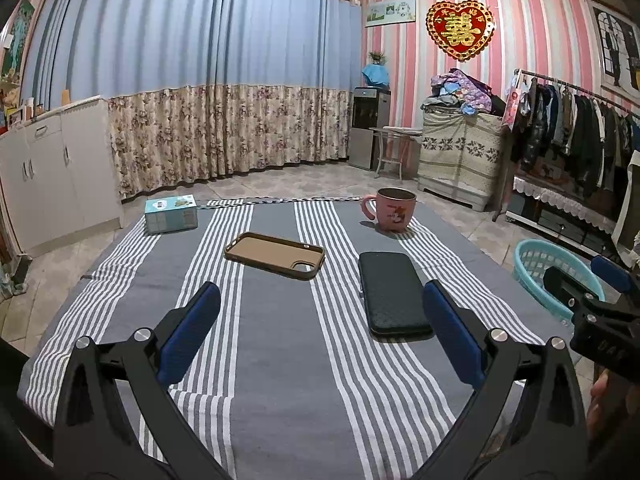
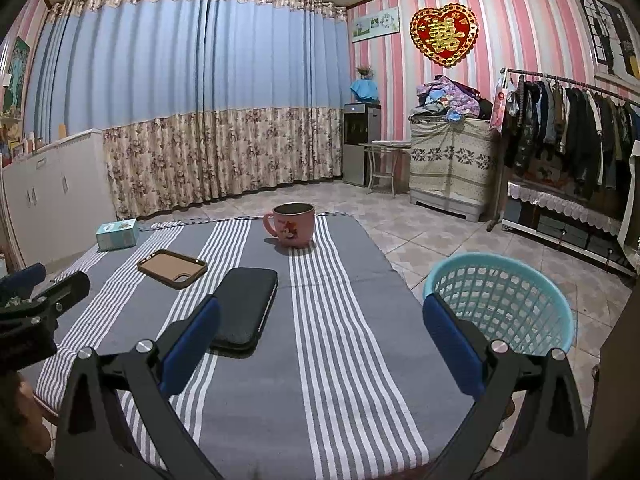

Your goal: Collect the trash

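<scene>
A table with a grey and white striped cloth (image 1: 272, 320) holds a brown phone case (image 1: 275, 254), a black phone (image 1: 394, 294), a pink mug (image 1: 394, 210) and a small teal box (image 1: 171, 214). A light blue perforated basket (image 2: 504, 300) stands on the floor off the table's right edge, also showing in the left wrist view (image 1: 554, 276). My left gripper (image 1: 320, 332) is open and empty above the near cloth. My right gripper (image 2: 320, 340) is open and empty, between the black phone (image 2: 246, 310) and the basket. No loose trash shows on the cloth.
White cabinets (image 1: 52, 168) stand at the left, curtains (image 1: 224, 80) across the back. A water dispenser (image 1: 370, 128), a covered chest with piled clothes (image 1: 460, 152) and a clothes rack (image 1: 576, 136) line the right wall. Tiled floor surrounds the table.
</scene>
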`<state>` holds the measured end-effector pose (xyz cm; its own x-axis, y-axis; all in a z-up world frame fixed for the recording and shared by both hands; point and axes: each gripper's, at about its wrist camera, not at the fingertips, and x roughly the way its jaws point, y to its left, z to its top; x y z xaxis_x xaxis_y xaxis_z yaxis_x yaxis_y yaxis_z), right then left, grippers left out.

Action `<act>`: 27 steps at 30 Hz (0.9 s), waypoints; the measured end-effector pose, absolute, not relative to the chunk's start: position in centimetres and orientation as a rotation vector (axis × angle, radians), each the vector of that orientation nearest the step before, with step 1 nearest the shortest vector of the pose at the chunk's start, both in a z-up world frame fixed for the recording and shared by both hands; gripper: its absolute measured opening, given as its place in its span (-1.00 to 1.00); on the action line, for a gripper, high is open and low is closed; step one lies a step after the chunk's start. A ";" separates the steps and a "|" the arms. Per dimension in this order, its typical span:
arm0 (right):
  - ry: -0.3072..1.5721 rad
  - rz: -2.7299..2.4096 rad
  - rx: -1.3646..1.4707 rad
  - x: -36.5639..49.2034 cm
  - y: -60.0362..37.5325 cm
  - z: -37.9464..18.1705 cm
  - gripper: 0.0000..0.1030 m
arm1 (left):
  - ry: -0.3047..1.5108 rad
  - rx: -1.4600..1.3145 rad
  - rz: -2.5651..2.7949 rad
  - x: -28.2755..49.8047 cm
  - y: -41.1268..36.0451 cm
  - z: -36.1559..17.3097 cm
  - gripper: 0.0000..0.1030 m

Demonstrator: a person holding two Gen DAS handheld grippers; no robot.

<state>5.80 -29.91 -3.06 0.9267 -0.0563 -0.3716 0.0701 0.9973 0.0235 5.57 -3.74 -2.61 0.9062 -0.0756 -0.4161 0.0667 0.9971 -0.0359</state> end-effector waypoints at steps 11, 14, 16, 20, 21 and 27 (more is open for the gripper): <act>0.376 -0.066 0.033 5.8 -30.0 -2.9 0.91 | 0.418 -0.008 -0.080 5.3 -3.9 -2.1 0.89; 0.374 -0.066 0.030 5.7 -30.1 -2.8 0.91 | 0.406 0.001 -0.079 5.1 -4.0 -1.9 0.89; 0.373 -0.066 0.031 5.7 -30.1 -2.9 0.91 | 0.402 0.003 -0.078 5.0 -4.1 -1.8 0.89; 0.370 -0.069 0.029 5.7 -30.2 -2.7 0.91 | 0.401 -0.001 -0.083 4.9 -4.1 -1.7 0.89; 0.370 -0.070 0.028 5.7 -30.3 -2.7 0.91 | 0.403 -0.001 -0.084 4.9 -4.1 -1.8 0.89; 0.364 -0.075 0.033 5.5 -30.8 -2.5 0.91 | 0.401 0.004 -0.082 4.9 -4.1 -1.8 0.89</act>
<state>5.47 -30.83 -2.51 0.9319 -0.0677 -0.3564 0.0794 0.9967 0.0183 4.94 -4.08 -1.76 0.9174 -0.0790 -0.3901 0.0804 0.9967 -0.0127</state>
